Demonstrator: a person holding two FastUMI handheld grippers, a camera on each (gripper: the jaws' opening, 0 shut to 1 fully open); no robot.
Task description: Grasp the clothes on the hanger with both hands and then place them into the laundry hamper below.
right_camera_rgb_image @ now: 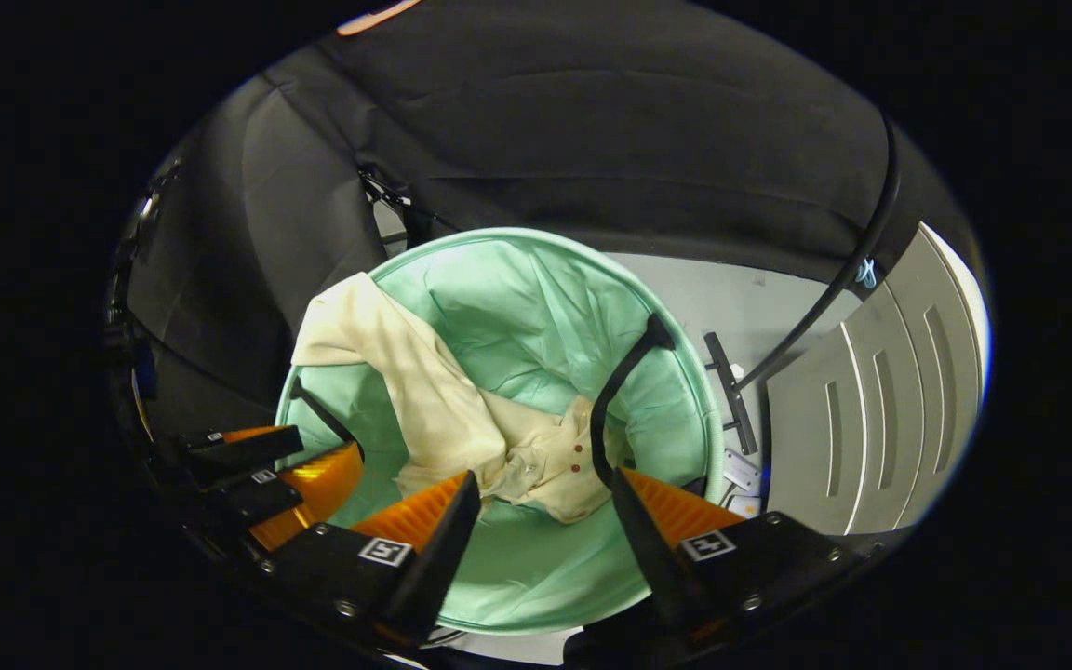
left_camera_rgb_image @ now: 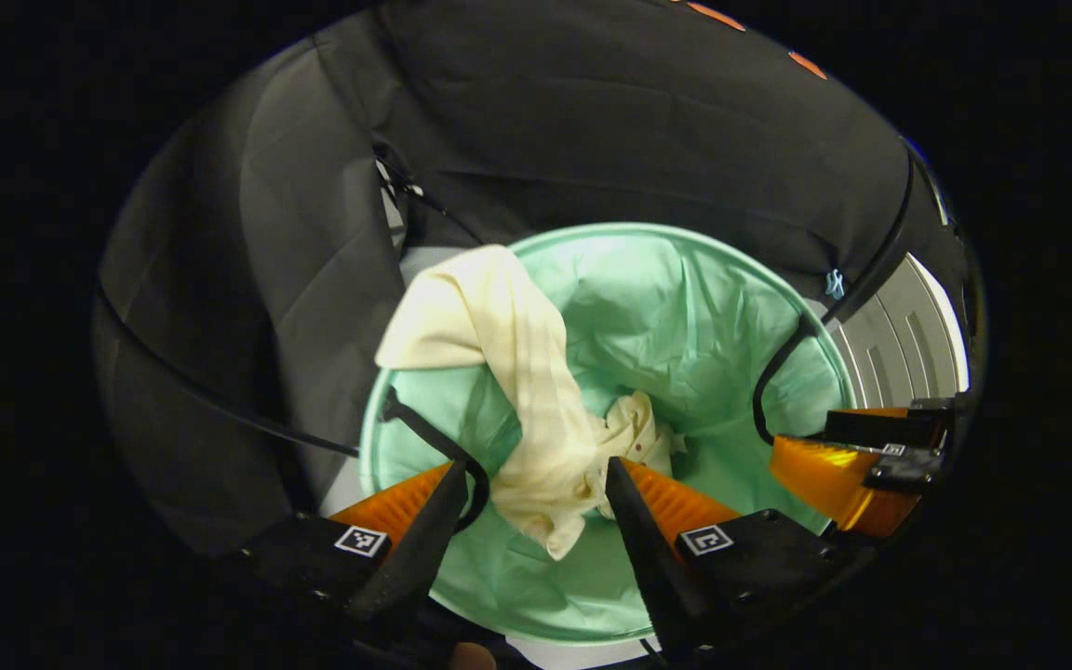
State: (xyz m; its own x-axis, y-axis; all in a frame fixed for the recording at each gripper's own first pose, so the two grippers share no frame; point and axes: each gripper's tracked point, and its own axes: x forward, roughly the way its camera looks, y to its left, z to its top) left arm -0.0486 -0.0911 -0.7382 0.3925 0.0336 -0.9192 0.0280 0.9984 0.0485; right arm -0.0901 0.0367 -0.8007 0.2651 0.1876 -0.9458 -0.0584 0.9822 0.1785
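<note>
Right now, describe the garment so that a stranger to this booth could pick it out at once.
Find the round mint-green laundry hamper on the floor before the black cloth wall. The cream shirt lies inside it, one part draped over the far-left rim. Its pale cream cloth and small dark red buttons set it apart from the green lining and the hamper's black strap handles.

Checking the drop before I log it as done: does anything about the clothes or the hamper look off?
Yes. The cream shirt is not fully inside the green hamper: one part hangs over its far-left rim, while the buttoned part lies inside. Both tongs, left and right, are open above it.
</note>
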